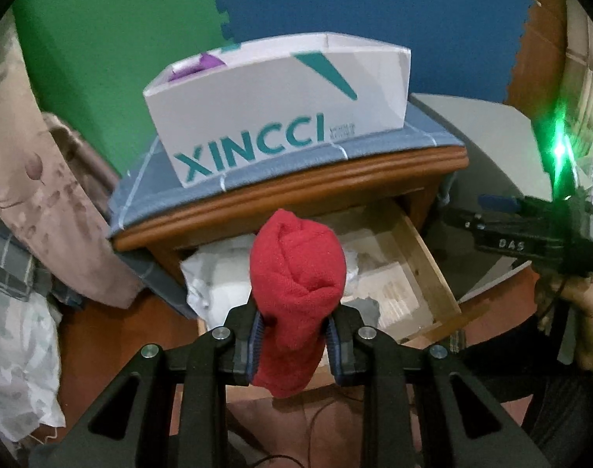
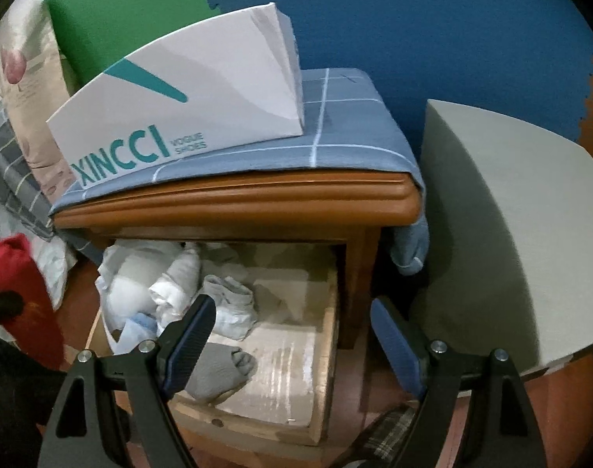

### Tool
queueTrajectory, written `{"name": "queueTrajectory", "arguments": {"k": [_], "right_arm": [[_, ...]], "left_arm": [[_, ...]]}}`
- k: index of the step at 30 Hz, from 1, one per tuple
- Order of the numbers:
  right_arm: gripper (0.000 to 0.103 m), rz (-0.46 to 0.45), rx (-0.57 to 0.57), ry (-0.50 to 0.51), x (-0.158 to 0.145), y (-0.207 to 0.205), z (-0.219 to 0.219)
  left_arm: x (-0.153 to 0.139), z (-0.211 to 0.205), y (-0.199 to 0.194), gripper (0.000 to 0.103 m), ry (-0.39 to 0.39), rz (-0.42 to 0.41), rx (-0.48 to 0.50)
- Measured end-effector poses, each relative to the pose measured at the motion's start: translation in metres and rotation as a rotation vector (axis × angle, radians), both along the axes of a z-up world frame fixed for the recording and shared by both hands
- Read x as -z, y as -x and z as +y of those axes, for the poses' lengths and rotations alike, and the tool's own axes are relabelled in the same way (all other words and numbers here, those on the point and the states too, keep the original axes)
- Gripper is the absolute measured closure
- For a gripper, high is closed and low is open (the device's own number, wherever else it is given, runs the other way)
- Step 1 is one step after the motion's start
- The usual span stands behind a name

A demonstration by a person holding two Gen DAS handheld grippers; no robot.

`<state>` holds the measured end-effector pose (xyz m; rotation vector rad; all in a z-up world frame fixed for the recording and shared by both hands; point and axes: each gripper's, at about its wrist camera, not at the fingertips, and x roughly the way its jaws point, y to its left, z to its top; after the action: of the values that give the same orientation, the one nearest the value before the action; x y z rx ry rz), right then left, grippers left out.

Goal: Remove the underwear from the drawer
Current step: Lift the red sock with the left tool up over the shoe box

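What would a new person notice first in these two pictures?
The eye goes first to the red rolled cloth, clamped in the left tongs above the open drawer. Next comes the white XINCCI shoe box on the blue checked cloth atop the wooden cabinet. The right tongs stand open over the drawer.

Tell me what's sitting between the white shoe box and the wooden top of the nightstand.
A blue checked cloth lies under the shoe box, covering the nightstand top and draping over its right edge. The right wrist view shows it best.
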<state>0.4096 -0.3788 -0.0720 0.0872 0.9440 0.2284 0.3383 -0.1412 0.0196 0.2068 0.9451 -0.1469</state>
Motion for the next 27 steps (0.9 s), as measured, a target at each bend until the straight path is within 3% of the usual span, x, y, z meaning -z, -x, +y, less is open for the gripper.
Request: {"name": "queueTrajectory", "arguments": {"k": [10,27], "right_arm": [[0.019,-0.002,0.005,0.014,-0.002,0.000,0.000],[0.019,-0.001,0.042,0.036,-0.002,0.000,-0.007]], "left_arm": [[-0.026,0.003,0.003,0.079,0.002,-0.049,-0.006],[-0.085,-0.016,-0.006,0.078,-0.007,-0.202,0.051]]}}
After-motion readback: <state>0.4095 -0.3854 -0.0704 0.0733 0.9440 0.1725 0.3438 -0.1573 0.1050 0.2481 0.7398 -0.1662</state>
